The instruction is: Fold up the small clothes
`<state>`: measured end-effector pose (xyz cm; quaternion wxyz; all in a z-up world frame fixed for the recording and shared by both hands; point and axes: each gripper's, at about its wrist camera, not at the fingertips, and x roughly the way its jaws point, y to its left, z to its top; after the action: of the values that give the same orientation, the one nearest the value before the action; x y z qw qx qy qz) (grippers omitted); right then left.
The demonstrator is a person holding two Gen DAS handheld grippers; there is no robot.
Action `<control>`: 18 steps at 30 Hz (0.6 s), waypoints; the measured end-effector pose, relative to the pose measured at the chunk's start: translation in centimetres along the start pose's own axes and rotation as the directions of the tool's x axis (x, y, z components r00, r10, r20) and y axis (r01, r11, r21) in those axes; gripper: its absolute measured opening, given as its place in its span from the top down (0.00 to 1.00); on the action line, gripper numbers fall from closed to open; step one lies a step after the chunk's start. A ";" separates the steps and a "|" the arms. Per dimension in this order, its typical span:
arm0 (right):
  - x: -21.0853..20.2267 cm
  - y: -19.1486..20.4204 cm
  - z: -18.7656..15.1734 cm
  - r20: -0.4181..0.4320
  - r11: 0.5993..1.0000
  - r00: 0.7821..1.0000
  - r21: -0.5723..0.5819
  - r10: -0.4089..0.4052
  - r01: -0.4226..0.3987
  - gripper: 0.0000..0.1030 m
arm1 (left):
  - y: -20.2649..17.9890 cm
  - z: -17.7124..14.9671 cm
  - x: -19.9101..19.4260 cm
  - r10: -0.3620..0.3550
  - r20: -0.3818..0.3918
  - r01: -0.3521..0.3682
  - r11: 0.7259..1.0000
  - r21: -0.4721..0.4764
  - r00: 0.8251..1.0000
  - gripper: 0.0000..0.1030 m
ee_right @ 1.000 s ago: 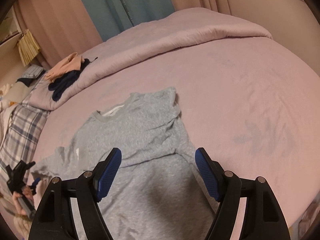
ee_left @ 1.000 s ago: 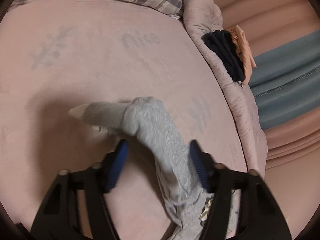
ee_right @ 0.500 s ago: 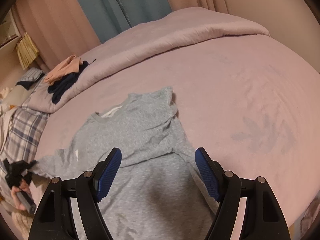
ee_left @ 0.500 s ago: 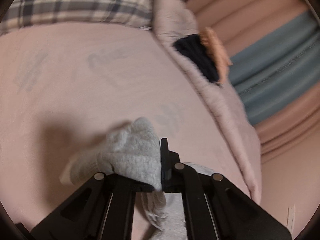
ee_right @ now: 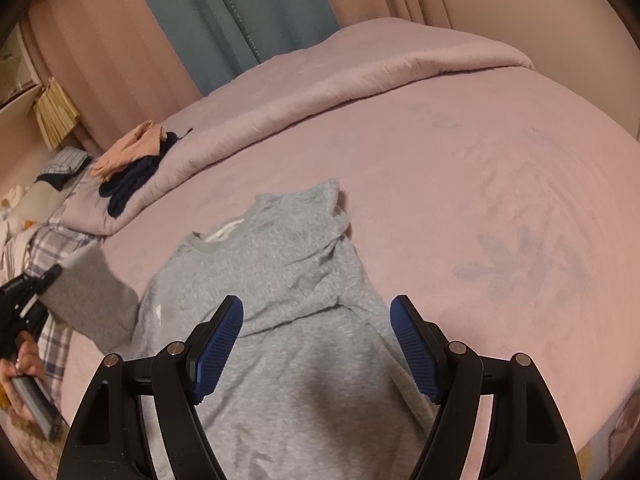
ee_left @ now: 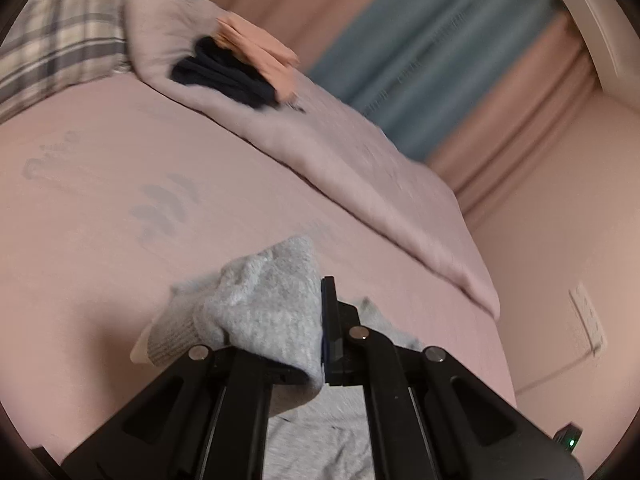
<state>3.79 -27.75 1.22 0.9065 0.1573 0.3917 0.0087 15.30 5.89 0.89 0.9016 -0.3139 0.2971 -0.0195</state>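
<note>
A small grey sweatshirt (ee_right: 288, 300) lies on the pink bed sheet (ee_right: 480, 168), neck toward the far side, its right sleeve folded across the chest. My left gripper (ee_left: 320, 320) is shut on the left sleeve (ee_left: 268, 304) and holds it raised off the sheet; the same sleeve (ee_right: 88, 296) and gripper (ee_right: 36, 284) show at the left of the right wrist view. My right gripper (ee_right: 316, 348) is open and empty, hovering above the sweatshirt's lower body.
A rolled pink duvet (ee_right: 320, 92) runs along the far side of the bed. A dark garment (ee_right: 132, 184) and a peach one (ee_right: 124, 148) lie on it. A plaid pillow (ee_left: 60, 48) sits at the head. Curtains (ee_right: 248, 12) hang behind.
My left gripper closed on the left sleeve, lifted it off the sheet and swung it toward the sweatshirt's body. My right gripper stayed open in place.
</note>
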 end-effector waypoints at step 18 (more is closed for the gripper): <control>0.6 -2.4 -0.5 -0.030 0.999 0.999 0.034 -0.024 0.025 0.27 | -3.0 -8.8 10.0 0.037 -0.272 0.000 0.991 0.135 0.961 0.98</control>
<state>3.63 -29.78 -0.23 0.8977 0.1679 0.4073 -0.0069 19.19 -3.58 -8.13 0.8709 -0.2443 0.4200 -0.0743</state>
